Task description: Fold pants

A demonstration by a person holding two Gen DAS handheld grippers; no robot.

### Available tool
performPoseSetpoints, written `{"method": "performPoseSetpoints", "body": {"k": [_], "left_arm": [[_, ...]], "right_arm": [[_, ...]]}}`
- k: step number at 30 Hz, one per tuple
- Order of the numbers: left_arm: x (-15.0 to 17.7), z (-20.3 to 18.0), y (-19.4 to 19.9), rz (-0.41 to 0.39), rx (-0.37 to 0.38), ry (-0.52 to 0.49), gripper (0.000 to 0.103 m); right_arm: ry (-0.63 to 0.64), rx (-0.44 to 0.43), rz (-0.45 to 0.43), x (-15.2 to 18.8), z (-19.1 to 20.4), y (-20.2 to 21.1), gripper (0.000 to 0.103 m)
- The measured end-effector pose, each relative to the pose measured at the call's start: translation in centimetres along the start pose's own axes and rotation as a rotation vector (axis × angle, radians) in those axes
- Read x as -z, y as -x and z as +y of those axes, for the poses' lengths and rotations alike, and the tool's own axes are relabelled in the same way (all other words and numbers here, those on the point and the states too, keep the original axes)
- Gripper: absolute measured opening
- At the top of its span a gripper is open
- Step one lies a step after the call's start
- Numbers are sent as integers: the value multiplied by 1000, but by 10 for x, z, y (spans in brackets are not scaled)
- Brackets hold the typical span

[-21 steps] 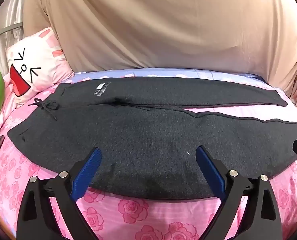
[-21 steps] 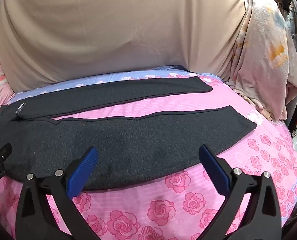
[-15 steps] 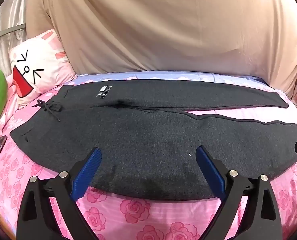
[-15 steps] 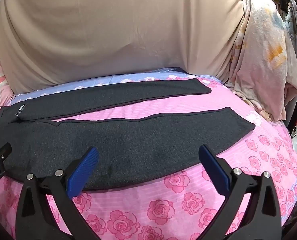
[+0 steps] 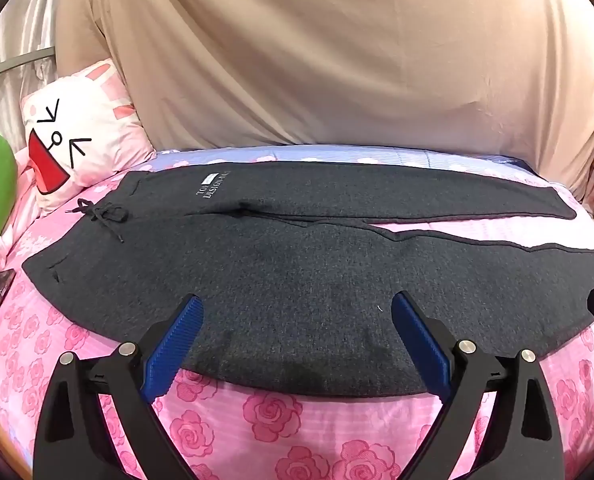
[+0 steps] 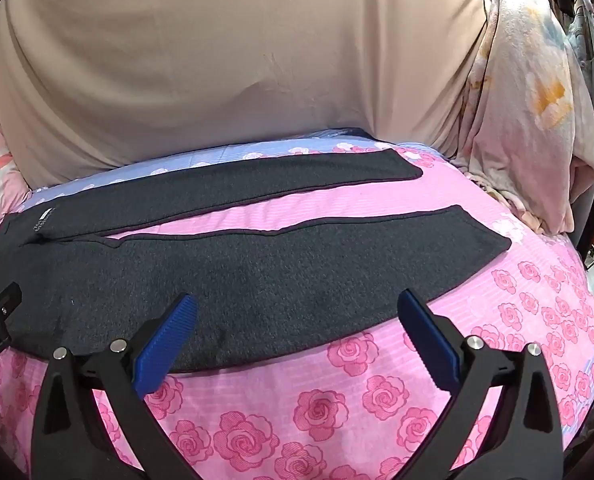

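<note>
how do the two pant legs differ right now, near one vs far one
The near leg lies closest to the grippers; the far leg lies toward the beige cloth behind. The near leg's cuff reaches further right than the far leg's cuff. The far leg carries the white printed logo near the waist; the near leg shows none. Both are dark grey, lie flat and unfolded on the pink rose bedsheet, and are split by a strip of sheet.

both wrist views sit low at the near edge of the bed [image 5: 281, 420], looking across it toward the beige drape [image 5: 337, 60]. the left view faces the waistband end, the right the cuffs; they share, seemingly, the pants [image 6: 257, 276] middle.
</note>
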State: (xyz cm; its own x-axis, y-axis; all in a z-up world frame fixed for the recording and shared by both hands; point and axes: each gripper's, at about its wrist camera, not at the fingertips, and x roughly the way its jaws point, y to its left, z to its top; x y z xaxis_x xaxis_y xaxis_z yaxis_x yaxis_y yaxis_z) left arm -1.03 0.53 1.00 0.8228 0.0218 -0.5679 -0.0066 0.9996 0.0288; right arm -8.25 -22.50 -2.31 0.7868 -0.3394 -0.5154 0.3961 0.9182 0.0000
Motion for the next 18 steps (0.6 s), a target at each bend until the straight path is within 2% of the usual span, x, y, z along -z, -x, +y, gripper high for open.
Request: {"method": "performPoseSetpoints", "body": {"k": [18], "left_arm": [[4, -3, -3, 0, -3, -7, 93]], "right_arm": [[-2, 0, -2, 1, -1, 0, 98]]}}
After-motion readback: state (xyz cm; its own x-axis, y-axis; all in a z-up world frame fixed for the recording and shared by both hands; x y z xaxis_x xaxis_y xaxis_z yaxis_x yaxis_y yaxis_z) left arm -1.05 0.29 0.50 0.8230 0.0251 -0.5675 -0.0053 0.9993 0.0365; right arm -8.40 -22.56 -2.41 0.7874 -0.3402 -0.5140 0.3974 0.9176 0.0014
